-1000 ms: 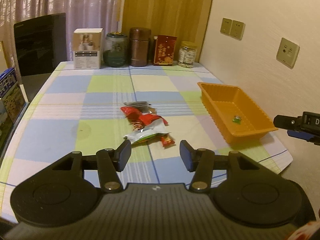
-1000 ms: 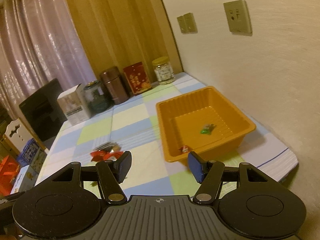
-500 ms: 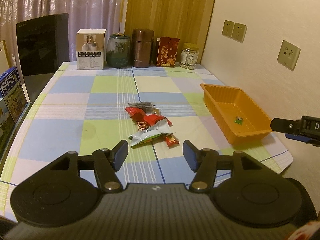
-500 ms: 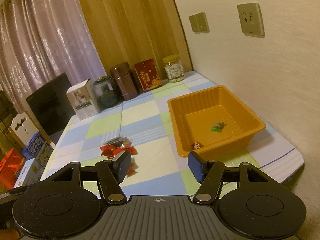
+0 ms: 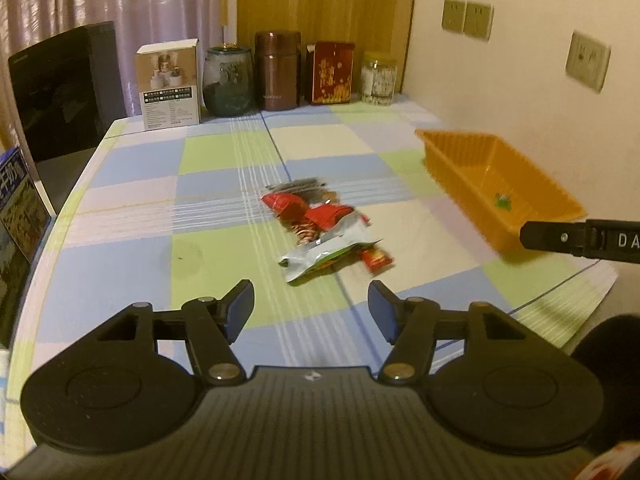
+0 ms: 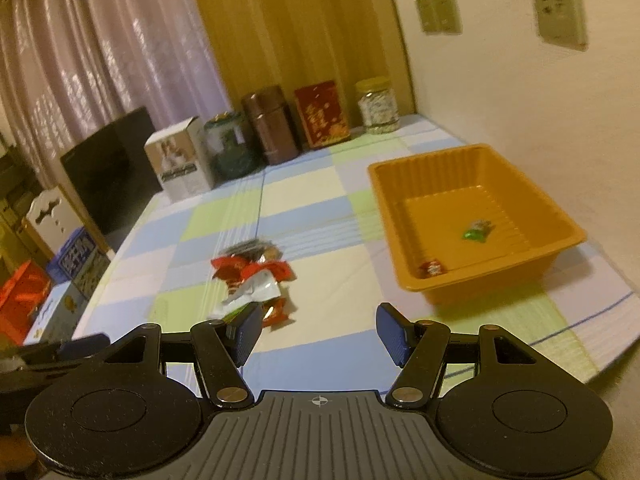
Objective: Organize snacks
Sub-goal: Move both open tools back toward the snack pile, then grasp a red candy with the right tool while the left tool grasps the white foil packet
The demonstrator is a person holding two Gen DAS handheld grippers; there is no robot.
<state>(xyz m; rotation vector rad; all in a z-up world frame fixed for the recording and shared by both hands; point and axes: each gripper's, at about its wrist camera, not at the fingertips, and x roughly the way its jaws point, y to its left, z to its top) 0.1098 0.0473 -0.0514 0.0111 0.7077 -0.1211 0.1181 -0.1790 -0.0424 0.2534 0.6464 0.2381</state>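
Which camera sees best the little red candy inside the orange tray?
The right wrist view. It looks down into the orange tray, so the small red candy shows by the near wall, apart from the green candy. The left wrist view shows only the green candy; the tray's near wall hides the red one.

It was a home dining room. A checked tablecloth (image 5: pixel 132 264) covered the table ahead of the gripper; far beyond it a tea tin (image 5: pixel 331 72), jars (image 5: pixel 378 82) and a brown canister (image 5: pixel 277 70) lined a curtained window (image 5: pixel 120 4). Wall sockets (image 5: pixel 467 19) were to the right, a chair (image 6: pixel 50 213) to the left.
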